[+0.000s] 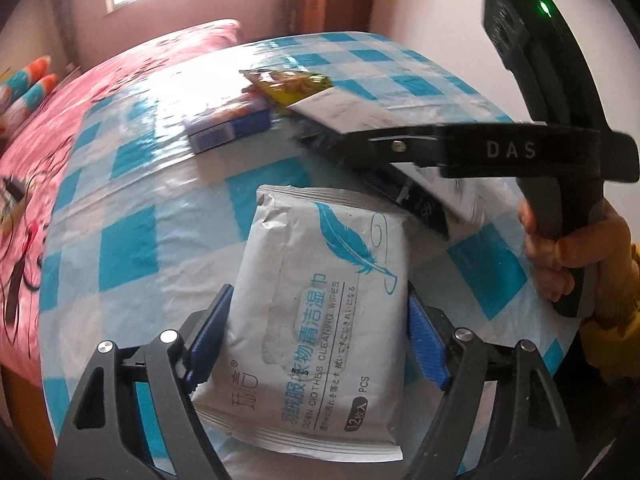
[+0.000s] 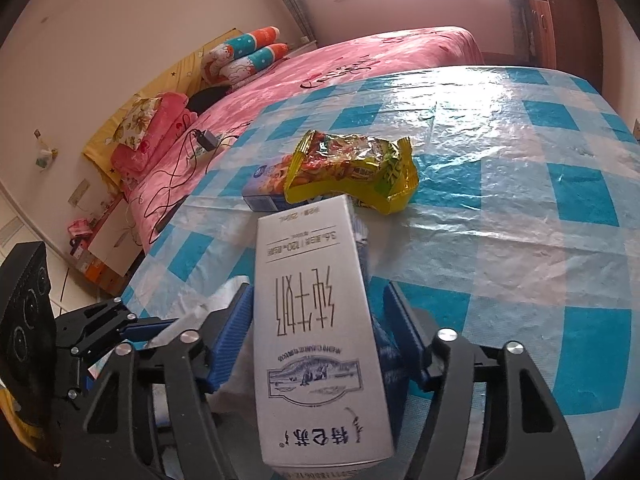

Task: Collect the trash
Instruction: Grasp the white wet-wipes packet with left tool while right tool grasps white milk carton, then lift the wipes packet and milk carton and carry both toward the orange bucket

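Left gripper [image 1: 316, 344] bracketed the flat white wet-wipes packet [image 1: 320, 320] on the blue-checked plastic tablecloth [image 1: 132, 208], pads meeting its long edges. Right gripper [image 2: 320, 344] clasped the tall white milk carton [image 2: 320, 344], long axis pointing away.

The surface [image 2: 520, 208], under a blue-and-white checked cover, lies bare across its whole right half out to the right edge and far corner, so a hand could pass freely there. Toward the left edge the way is crowded: a yellow snack bag [image 2: 352, 168] lies partly on a small blue box [image 2: 264, 188], and just nearer stands a grey milk carton [image 2: 320, 340] between the pads of the right tongs [image 2: 320, 344]. Beside it a white wipes pack [image 1: 320, 320] fills the gap of the left tongs [image 1: 316, 344]. A pink bed [image 2: 360, 64] lies beyond the left edge.
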Tool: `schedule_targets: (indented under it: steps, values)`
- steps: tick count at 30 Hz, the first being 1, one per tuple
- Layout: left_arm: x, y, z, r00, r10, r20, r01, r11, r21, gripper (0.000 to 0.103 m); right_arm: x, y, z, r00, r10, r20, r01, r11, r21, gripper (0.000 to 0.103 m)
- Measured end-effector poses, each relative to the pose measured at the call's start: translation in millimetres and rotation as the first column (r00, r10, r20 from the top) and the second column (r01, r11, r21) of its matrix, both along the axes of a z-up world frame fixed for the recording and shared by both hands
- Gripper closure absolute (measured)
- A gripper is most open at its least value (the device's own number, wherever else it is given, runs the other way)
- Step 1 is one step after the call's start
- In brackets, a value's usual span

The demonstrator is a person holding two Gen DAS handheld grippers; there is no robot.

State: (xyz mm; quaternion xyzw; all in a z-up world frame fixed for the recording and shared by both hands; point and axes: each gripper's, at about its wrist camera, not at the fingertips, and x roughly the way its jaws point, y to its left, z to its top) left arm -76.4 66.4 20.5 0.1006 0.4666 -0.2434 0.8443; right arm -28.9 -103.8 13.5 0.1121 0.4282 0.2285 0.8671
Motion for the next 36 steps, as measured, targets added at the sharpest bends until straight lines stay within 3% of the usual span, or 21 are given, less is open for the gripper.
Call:
schedule_targets:
  steps: [4,16,24,36]
  values:
    - [-2,22,5,0.998,0.067,0.001,-0.067,0.996,-0.051,0.023,0,0,0,1.000,0.000,0.001,0.000,1.000,-0.003,0.040]
    - [-14,68,16,0.972,0.232,0.022,-0.229,0.968,-0.100,0.023,0,7,-1,1.000,-0.002,0.012,0.002,0.998,-0.062,0.041]
    - [-22,96,14,0.953,0.303,0.007,-0.300,0.946,-0.125,0.023,-1,8,-1,1.000,-0.002,0.016,0.003,0.998,-0.070,0.041]
    - [-32,123,10,0.936,0.353,-0.016,-0.350,0.920,-0.174,0.023,-7,25,0,1.000,0.025,0.016,-0.025,1.000,-0.013,0.042]
